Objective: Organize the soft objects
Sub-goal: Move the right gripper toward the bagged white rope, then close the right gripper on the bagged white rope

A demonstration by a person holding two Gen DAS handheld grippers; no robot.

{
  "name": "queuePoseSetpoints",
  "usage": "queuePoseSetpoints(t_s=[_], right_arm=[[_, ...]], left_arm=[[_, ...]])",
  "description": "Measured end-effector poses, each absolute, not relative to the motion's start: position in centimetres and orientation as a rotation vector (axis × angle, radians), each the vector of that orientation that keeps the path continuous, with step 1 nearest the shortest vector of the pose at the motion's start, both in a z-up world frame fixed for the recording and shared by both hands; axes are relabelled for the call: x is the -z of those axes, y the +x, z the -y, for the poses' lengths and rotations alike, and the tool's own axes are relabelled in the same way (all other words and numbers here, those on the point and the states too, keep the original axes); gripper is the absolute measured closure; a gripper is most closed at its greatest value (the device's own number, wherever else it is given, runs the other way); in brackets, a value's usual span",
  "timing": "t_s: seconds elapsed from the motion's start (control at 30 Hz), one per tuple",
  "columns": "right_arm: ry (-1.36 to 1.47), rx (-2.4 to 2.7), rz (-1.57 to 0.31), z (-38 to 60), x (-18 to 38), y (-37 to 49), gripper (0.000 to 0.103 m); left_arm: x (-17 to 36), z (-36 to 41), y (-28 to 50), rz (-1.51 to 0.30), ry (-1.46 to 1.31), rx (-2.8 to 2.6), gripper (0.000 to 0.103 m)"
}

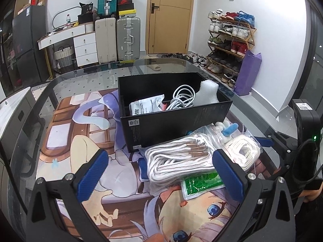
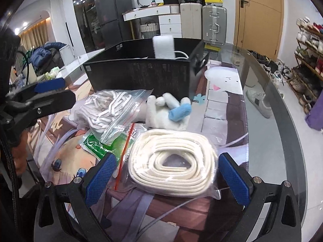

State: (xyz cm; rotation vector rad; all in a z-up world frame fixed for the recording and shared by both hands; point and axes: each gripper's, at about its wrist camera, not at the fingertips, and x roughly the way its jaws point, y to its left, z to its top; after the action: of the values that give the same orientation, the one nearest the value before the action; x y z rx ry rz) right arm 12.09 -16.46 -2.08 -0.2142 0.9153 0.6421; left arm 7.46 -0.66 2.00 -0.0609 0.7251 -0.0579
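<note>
Here, both grippers stood spread wide and empty: the right gripper (image 2: 166, 178) straddled a bagged rope coil (image 2: 172, 161) before the black box (image 2: 141, 74); the left gripper (image 1: 161, 171) framed bagged laces (image 1: 177, 161). Slick plastic might have slipped from the pads.

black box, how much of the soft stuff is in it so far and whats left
Done: the black box already holds a white cable coil, foam piece and white pouch. In hand: nothing; left gripper and right gripper are open. Left: bagged white cords, bagged rope coil, plush toy, green packet.
</note>
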Motion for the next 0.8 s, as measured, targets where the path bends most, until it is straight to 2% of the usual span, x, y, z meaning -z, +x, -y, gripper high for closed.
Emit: queuePoseSetpoints(t_s=[0.27, 0.33, 0.5, 0.63, 0.8], right_arm=[[-0.229, -0.642, -0.903, 16.1, 2.2, 12.1, 0.001], [-0.231, -0.656, -0.893, 16.1, 2.2, 11.8, 0.010], [-0.239, -0.666, -0.885, 16.6, 2.1, 11.5, 0.019], [-0.245, -0.672, -0.879, 16.8, 2.0, 11.5, 0.032], [-0.232, -0.687, -0.877, 17.2, 1.8, 11.4, 0.041]], left_arm=[[-1.4, 0.6, 7.6, -0.739, -0.066, 0.061, 0.000], [-1.3, 0.7, 7.6, -0.742, -0.064, 0.060, 0.000], [-1.3, 0.7, 7.6, -0.742, -0.065, 0.064, 0.000], [-1.3, 0.6, 7.6, -0.742, -0.063, 0.062, 0.000], [-1.4, 0.5, 7.6, -0.740, -0.067, 0.063, 0.000]])
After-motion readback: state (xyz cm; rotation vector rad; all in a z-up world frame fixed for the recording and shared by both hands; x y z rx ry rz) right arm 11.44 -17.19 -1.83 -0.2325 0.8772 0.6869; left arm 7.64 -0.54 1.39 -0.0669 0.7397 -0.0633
